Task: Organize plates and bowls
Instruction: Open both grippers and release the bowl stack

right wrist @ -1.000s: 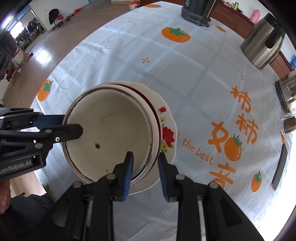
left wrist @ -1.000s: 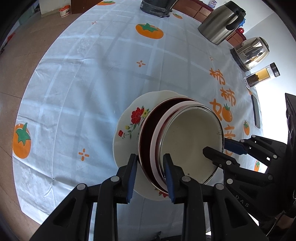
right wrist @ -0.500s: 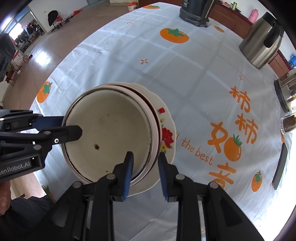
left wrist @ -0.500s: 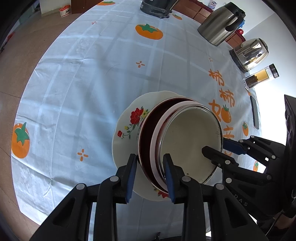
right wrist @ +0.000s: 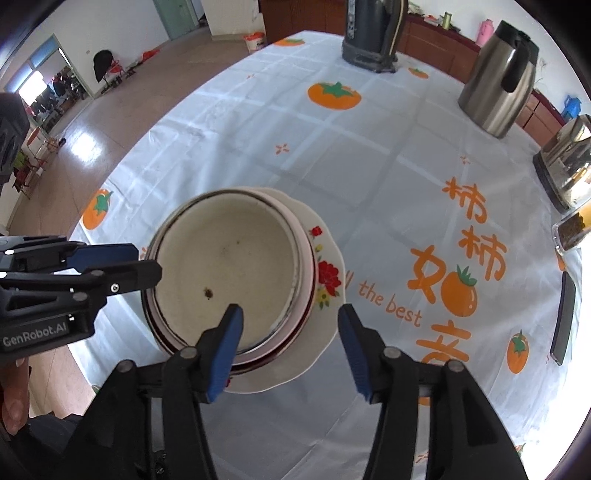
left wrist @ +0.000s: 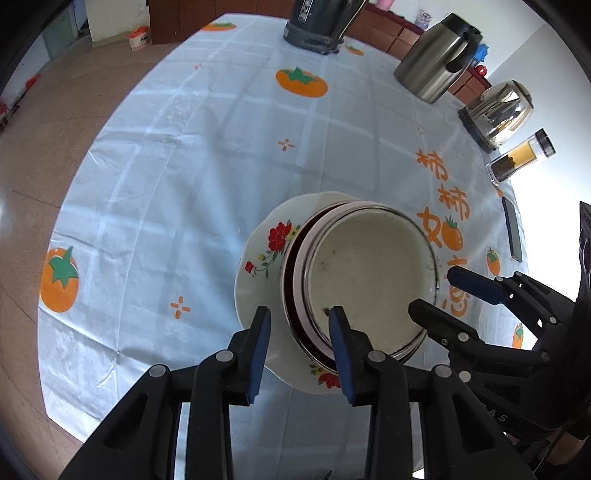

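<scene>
A stack stands on the tablecloth: a floral plate (left wrist: 266,258) (right wrist: 325,273) at the bottom, then a dark red bowl (left wrist: 290,266), a pink bowl (left wrist: 301,258) and a cream enamel bowl (left wrist: 369,266) (right wrist: 229,266) on top. My left gripper (left wrist: 300,332) (right wrist: 146,262) straddles the bowl rims on the stack's near left side. Its jaws are opening, and the outer pad stands clear of the red bowl. My right gripper (right wrist: 290,330) (left wrist: 434,291) straddles the rims on the opposite side. Its jaws are opening wide and neither pad presses on a rim.
At the far right of the table stand a steel thermos jug (left wrist: 436,66), a kettle (left wrist: 498,110), a glass tea bottle (left wrist: 521,157) and a phone (left wrist: 511,229). A dark appliance (left wrist: 317,26) sits at the back. The table edge and floor lie to the left.
The right gripper's jaws have spread wide off the bowl rims. The left gripper's jaws have widened a little. The stack has stayed in place on the plate.
</scene>
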The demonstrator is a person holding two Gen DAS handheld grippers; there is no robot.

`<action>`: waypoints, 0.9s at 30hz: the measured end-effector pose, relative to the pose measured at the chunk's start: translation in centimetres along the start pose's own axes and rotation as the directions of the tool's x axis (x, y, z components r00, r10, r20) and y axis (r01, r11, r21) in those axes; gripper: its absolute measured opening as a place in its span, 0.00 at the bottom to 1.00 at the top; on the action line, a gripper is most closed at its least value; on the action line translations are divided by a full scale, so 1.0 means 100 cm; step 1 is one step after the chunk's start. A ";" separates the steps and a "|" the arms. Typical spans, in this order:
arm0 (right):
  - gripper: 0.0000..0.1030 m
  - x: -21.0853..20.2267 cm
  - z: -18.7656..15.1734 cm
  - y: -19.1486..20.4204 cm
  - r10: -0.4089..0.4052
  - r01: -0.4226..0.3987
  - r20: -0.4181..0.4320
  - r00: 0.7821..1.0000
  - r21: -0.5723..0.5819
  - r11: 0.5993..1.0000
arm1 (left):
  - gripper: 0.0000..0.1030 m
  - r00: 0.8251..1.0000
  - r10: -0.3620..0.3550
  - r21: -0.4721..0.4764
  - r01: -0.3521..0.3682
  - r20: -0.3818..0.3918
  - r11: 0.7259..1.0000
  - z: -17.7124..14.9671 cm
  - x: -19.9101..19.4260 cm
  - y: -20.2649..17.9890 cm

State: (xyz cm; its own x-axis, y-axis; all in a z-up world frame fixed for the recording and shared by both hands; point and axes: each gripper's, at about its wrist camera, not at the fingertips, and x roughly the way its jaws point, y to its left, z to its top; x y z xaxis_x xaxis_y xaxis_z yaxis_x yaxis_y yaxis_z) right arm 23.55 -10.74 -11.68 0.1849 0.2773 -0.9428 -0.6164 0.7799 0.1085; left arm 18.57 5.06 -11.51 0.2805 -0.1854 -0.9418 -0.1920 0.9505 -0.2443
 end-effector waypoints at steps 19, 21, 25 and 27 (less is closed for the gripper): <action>0.78 -0.103 -0.063 0.010 -0.089 0.055 0.425 0.901 0.092 0.994 | 0.59 0.940 0.069 0.138 -0.121 0.335 0.983 -0.053 -0.073 -0.041; 0.79 -0.111 -0.067 0.010 -0.099 0.062 0.450 0.888 0.098 0.993 | 0.64 0.933 0.056 0.144 -0.114 0.356 0.983 -0.058 -0.079 -0.045; 0.86 -0.122 -0.073 0.009 -0.120 0.076 0.478 0.870 0.111 0.991 | 0.68 0.912 0.060 0.141 -0.127 0.406 0.982 -0.068 -0.091 -0.051; 0.86 -0.125 -0.076 0.008 -0.123 0.077 0.489 0.864 0.113 0.991 | 0.69 0.904 0.062 0.133 -0.129 0.423 0.983 -0.071 -0.095 -0.052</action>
State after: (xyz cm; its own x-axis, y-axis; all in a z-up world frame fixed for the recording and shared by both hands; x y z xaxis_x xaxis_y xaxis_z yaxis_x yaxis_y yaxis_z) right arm 14.91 -17.83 -2.20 0.6096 0.4182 -0.6734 -0.5103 0.8571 0.0703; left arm 10.23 0.07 -2.91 0.6391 -0.0035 -0.7691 -0.0998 0.9912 -0.0874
